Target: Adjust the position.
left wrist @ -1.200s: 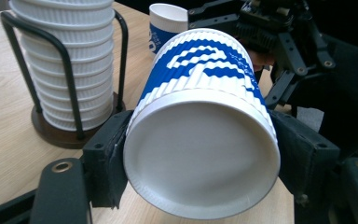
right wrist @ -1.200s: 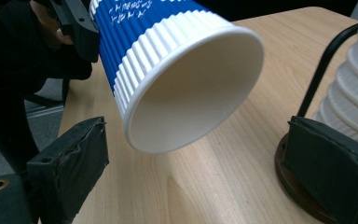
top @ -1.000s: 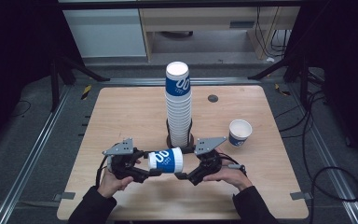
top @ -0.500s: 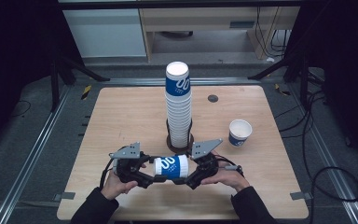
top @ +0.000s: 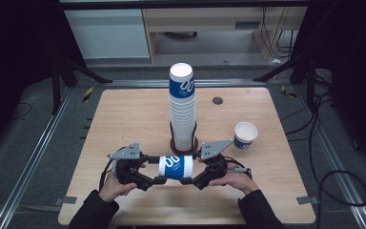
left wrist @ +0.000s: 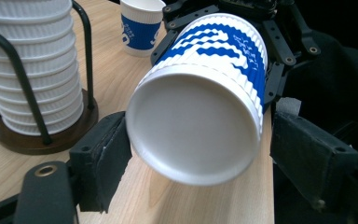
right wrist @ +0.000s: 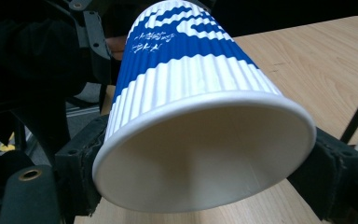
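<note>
Two grippers meet on one blue-and-white ribbed paper cup (top: 175,167) in the high view, where it lies on its side above the near part of the light wooden table (top: 124,114). The left gripper (top: 153,180) takes the cup's base end and the right gripper (top: 193,180) its mouth end, each held by one of the person's hands. Just beyond the fingers of both stands a tall stack of ribbed paper cups (top: 182,107) in a dark wire holder, and farther off past the right gripper's fingers a single upright blue-and-white paper cup (top: 245,135) stands alone.

In the left gripper view, the cup's flat white base (left wrist: 193,128) faces the camera. The left pad (left wrist: 103,156) touches the base rim, while the right pad (left wrist: 310,156) stands a little apart from it, so the fingers are spread around the base, not pinching it. The stack in its holder (left wrist: 30,74) sits off to the side of the left pad.

In the right gripper view, the cup's open mouth (right wrist: 205,154) faces the camera. The right gripper's jaws have just been closing with the cup between them, and both pads (right wrist: 81,175) now press on the rim, pinching it from either side.
</note>
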Demonstrator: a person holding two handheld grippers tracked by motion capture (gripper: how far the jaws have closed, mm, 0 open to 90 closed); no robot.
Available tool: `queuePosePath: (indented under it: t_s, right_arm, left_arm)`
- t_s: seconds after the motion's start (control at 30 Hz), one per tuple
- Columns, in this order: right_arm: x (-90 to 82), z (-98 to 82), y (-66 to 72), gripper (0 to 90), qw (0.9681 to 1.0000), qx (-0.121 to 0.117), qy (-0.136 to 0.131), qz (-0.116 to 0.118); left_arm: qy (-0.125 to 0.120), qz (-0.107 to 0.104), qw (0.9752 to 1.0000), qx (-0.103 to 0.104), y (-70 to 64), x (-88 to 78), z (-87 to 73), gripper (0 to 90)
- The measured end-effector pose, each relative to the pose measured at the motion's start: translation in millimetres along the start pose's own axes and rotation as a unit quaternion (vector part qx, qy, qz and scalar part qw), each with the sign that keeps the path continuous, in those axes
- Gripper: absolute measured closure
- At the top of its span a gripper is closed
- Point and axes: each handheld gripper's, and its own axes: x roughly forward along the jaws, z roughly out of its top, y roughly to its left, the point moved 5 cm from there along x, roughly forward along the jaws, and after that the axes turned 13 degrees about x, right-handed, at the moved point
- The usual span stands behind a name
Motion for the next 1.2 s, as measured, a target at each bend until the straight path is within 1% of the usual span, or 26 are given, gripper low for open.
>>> queuePosePath:
  t_s: [0.03,0.07,0.1,0.13,0.17,0.2,0.23,0.27,0.3,0.43,0.57,0.6,0.63,0.73,0.8,0.83,0.9,0.97,1.0,1.13,1.2]
  right_arm:
    - [-0.7,-0.1,-0.5,16.4,1.0000,-0.001,0.001,-0.003]
    - [-3.1,-0.4,-2.3,16.4,0.9999,-0.001,0.001,-0.010]
    - [-3.8,-0.6,-3.1,16.4,0.9999,-0.002,0.002,-0.013]
    - [-4.5,-1.1,-4.2,16.4,0.9998,-0.004,0.008,-0.018]
    - [-4.5,-1.1,-4.2,16.4,0.9998,-0.004,0.008,-0.018]
    - [-5.3,-2.7,-5.7,16.3,0.9993,-0.008,0.020,-0.029]
    - [-5.3,-2.7,-5.7,16.3,0.9993,-0.008,0.020,-0.029]
    - [-5.2,-3.3,-6.3,16.3,0.9991,-0.009,0.025,-0.032]
    - [-4.3,-4.8,-7.1,16.2,0.9987,-0.012,0.032,-0.037]
    - [2.2,-11.0,-8.5,16.1,0.9971,-0.018,0.058,-0.046]
    - [11.5,-17.4,-6.4,16.0,0.9952,-0.025,0.084,-0.044]
    - [15.8,-19.9,-4.5,16.0,0.9943,-0.031,0.094,-0.040]
    - [15.8,-19.9,-4.5,16.0,0.9943,-0.031,0.094,-0.040]
    - [20.4,-22.3,-1.6,16.0,0.9934,-0.034,0.104,-0.033]
    - [24.3,-24.0,1.9,15.9,0.9927,-0.038,0.112,-0.020]
    - [24.3,-24.0,1.9,15.9,0.9927,-0.038,0.112,-0.020]
    - [26.6,-25.4,4.3,15.9,0.9920,-0.040,0.119,-0.015]
    - [28.2,-26.0,5.7,16.0,0.9917,-0.042,0.121,-0.010]
    - [29.2,-26.9,6.8,16.0,0.9912,-0.042,0.126,-0.008]
    - [29.5,-27.9,7.2,16.0,0.9906,-0.044,0.130,-0.004]
    - [29.1,-28.0,7.4,15.6,0.9906,-0.043,0.130,-0.001]
  left_arm:
    - [0.003,0.004,1.0000,0.001,1.2,-1.2,-0.6,18.9]
    - [0.012,0.005,0.9999,0.004,3.0,-3.1,-1.9,18.2]
    - [0.020,0.009,0.9997,0.007,4.0,-3.7,-3.0,17.4]
    - [0.020,0.009,0.9997,0.007,4.0,-3.7,-3.0,16.8]
    - [0.028,0.014,0.9994,0.011,4.9,-4.4,-4.3,16.8]
    - [0.046,0.016,0.9987,0.016,6.7,-4.3,-7.5,16.1]
    - [0.046,0.016,0.9987,0.016,6.7,-4.3,-7.5,15.8]
    - [0.058,0.018,0.9980,0.017,7.4,-3.3,-9.9,15.8]
    - [0.066,0.015,0.9975,0.018,7.4,-2.1,-11.8,15.3]
    - [0.101,0.007,0.9943,0.033,4.5,6.3,-18.1,14.5]
    - [0.129,-0.001,0.9904,0.050,-0.1,15.6,-22.5,14.0]
    - [0.138,-0.006,0.9890,0.055,-1.9,19.1,-23.9,13.9]
    - [0.138,-0.006,0.9890,0.055,-1.9,19.1,-23.9,13.9]
    - [0.149,-0.012,0.9871,0.059,-4.6,23.8,-25.9,13.9]
    - [0.153,-0.017,0.9863,0.060,-5.9,25.8,-26.8,15.0]
    - [0.153,-0.022,0.9861,0.060,-6.6,26.5,-27.2,15.0]
    - [0.158,-0.032,0.9849,0.063,-8.9,27.9,-28.0,18.2]
    - [0.158,-0.045,0.9845,0.062,-11.0,29.6,-28.5,20.6]
    - [0.159,-0.050,0.9841,0.062,-12.3,30.5,-29.0,23.9]
    - [0.160,-0.056,0.9835,0.063,-13.3,30.3,-29.3,25.0]
    - [0.159,-0.058,0.9836,0.064,-13.6,29.6,-28.7,25.7]
